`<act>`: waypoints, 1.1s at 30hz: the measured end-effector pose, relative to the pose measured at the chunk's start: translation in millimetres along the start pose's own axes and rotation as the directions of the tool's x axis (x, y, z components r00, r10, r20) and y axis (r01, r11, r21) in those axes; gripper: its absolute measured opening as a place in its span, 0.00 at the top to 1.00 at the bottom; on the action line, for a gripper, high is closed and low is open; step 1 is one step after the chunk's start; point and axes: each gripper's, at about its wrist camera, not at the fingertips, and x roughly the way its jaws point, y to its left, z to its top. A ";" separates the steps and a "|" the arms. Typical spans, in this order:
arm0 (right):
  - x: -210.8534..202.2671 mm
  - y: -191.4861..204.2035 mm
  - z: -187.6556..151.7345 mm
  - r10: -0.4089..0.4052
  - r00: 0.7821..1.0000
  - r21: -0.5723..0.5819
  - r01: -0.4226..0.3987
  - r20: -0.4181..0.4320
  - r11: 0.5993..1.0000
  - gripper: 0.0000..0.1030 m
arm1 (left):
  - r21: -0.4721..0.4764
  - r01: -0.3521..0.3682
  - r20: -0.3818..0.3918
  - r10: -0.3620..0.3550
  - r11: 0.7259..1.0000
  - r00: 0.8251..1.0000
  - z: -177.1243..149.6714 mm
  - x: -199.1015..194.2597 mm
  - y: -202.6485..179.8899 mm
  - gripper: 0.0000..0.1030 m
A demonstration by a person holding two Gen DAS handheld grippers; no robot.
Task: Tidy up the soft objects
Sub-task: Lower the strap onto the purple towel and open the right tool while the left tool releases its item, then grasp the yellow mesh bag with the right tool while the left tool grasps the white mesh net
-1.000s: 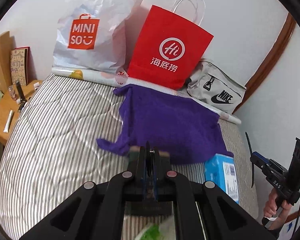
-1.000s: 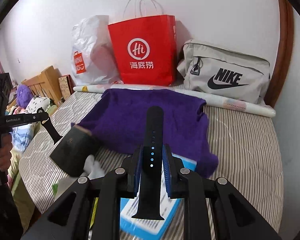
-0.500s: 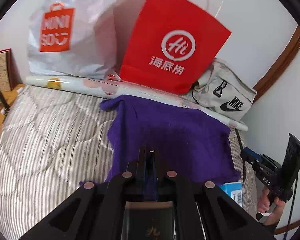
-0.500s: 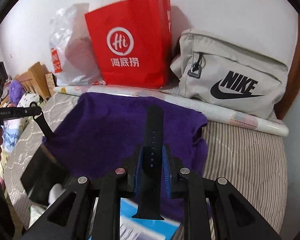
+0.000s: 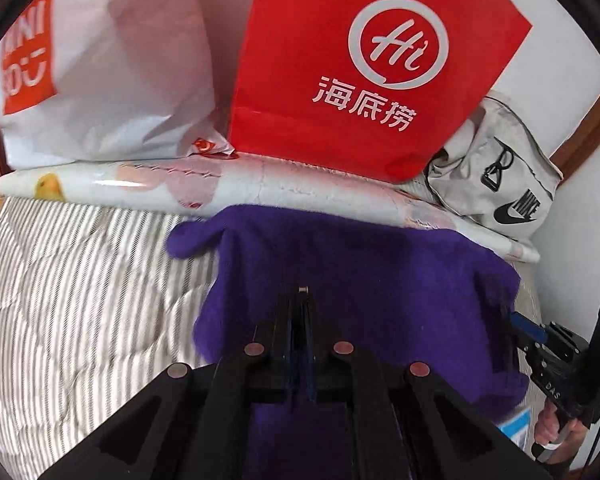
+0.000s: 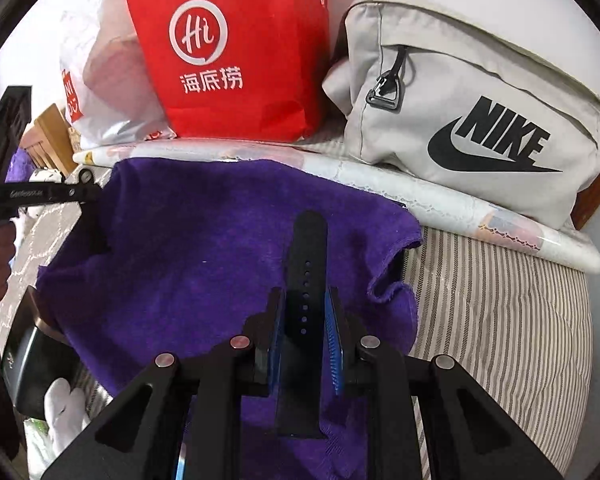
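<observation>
A purple towel point(image 5: 364, 280) lies spread on the striped mattress point(image 5: 80, 300); it also shows in the right wrist view point(image 6: 204, 256). My left gripper point(image 5: 300, 320) is shut over the towel's middle; what it pinches cannot be told. My right gripper point(image 6: 305, 320) is shut on a black watch strap point(image 6: 306, 264) that sticks forward over the towel. The right gripper also shows at the right edge of the left wrist view point(image 5: 556, 352), near the towel's right edge. The left gripper shows at the left of the right wrist view point(image 6: 40, 194).
Against the wall stand a red paper bag point(image 5: 364, 60), a white Miniso bag point(image 5: 100, 60) and a grey Nike bag point(image 6: 480, 112). A rolled white sheet point(image 5: 228, 188) lies along the back. A blue-white packet point(image 5: 516, 428) and a dark box point(image 6: 36, 364) lie near the towel.
Both grippers moved forward and lower toward the towel and the bags. The blue-white packet has mostly slid out of view beneath them. Both stay shut.
</observation>
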 end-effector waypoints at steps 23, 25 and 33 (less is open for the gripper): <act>16.9 -10.5 -1.5 0.026 0.997 0.021 -0.025 -0.072 0.999 0.56 | 0.060 -0.046 -0.034 0.048 0.997 0.998 -2.3 5.9 -2.6 0.51; 4.2 -6.7 -2.4 0.022 0.999 0.012 -0.022 -0.047 1.000 0.46 | 0.069 -0.059 -0.020 0.060 0.996 0.998 -7.0 -6.6 -3.3 0.51; -55.1 8.1 -23.8 0.003 1.000 0.060 -0.004 0.017 0.998 0.28 | 0.067 -0.109 0.075 0.104 0.992 0.992 -38.3 -66.1 -2.5 0.51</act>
